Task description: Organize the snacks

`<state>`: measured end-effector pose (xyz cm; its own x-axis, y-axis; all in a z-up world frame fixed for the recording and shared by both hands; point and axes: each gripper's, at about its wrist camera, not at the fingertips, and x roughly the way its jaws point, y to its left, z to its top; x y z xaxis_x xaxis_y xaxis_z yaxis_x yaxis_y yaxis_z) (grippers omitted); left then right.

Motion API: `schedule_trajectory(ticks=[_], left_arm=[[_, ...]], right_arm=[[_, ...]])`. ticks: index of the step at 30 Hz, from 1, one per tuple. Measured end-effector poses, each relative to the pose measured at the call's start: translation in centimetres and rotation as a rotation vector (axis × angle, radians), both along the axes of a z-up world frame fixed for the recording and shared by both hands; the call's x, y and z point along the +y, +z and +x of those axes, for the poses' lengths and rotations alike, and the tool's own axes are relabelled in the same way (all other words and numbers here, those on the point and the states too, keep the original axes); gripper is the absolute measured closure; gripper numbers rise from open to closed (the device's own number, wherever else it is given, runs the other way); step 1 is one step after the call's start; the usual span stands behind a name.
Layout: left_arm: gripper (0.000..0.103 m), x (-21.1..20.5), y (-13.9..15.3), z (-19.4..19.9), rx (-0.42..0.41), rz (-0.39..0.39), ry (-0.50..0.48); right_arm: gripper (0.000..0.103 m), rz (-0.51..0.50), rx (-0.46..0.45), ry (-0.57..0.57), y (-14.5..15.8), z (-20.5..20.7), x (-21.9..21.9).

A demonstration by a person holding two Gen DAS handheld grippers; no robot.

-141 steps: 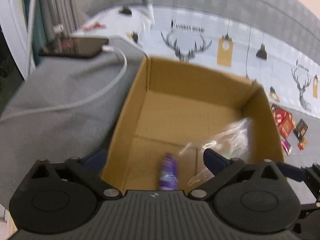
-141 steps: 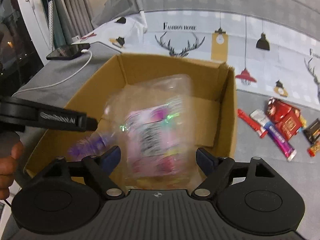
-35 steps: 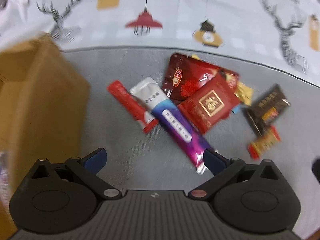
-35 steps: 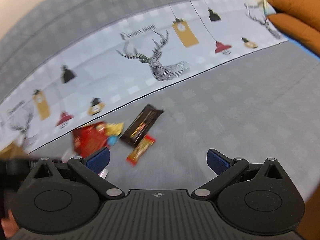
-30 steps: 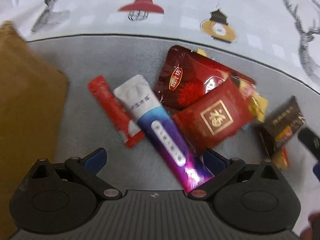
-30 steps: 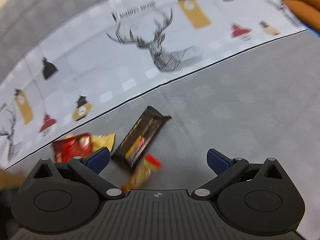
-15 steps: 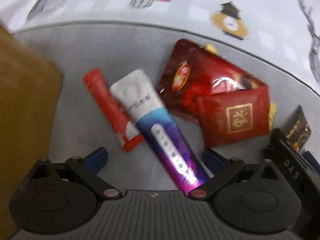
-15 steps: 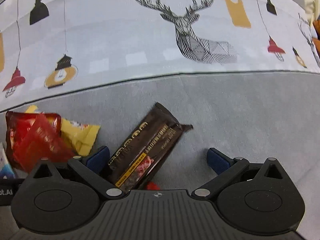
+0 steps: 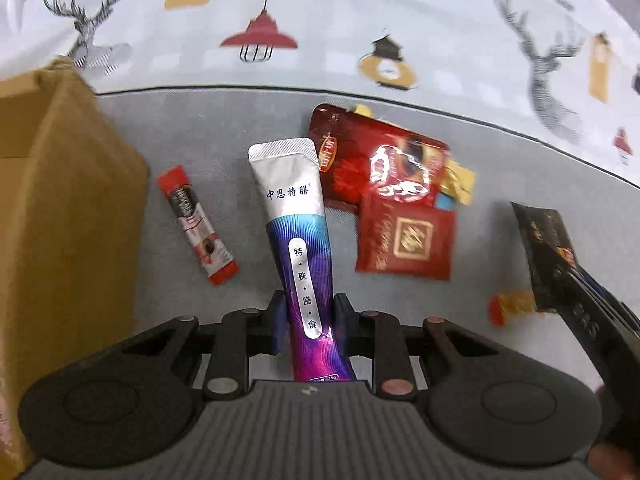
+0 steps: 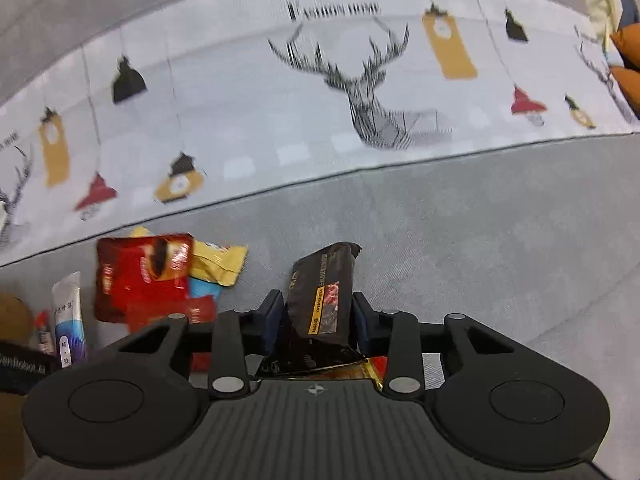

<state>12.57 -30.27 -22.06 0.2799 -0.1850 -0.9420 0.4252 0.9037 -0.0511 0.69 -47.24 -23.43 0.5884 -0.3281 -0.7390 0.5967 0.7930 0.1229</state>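
Left gripper [image 9: 308,320] had its fingers pinched right around the lower purple end of a long silver-and-purple foil sachet with Chinese print [image 9: 298,232], which ran straight away from the camera over the grey fabric surface [image 9: 224,128]. Right gripper [image 10: 318,316] was clamped the same way on a dark brown snack bar wrapper with an orange label [image 10: 324,288], its far end sticking up past the fingertips, and a small red-and-yellow candy wrapper [image 9: 514,304] lay just beside it. A thin red stick packet [image 9: 196,224] lay just left of the sachet, between it and the brown cardboard box [image 9: 68,208] at the left edge. Just right of the sachet sat a flat red pouch with a gold square emblem [image 9: 406,240], overlapping a shiny dark-red snack bag [image 9: 376,164] behind it, with a crumpled yellow wrapper [image 10: 218,262] poking out. Farthest back was the white fabric printed with deer heads and lamps [image 10: 360,80].
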Motion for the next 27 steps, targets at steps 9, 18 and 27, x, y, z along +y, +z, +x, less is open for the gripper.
schedule_trajectory(ticks=[9,18,27], left_arm=[[0.076,4.4,7.1,-6.8,-0.091,-0.098,-0.104],[0.076,14.4,13.9,-12.4,-0.219,-0.117,-0.118],[0.076,26.0,17.3,-16.9,-0.281,-0.117,-0.079]], right_arm=[[0.064,0.105,-0.123,-0.029,4.6,-5.5,2.9],[0.064,0.171,-0.270,0.033,11.5,-12.0,10.6],[0.064,0.219,-0.282,0.161,15.1,-17.5,20.3]])
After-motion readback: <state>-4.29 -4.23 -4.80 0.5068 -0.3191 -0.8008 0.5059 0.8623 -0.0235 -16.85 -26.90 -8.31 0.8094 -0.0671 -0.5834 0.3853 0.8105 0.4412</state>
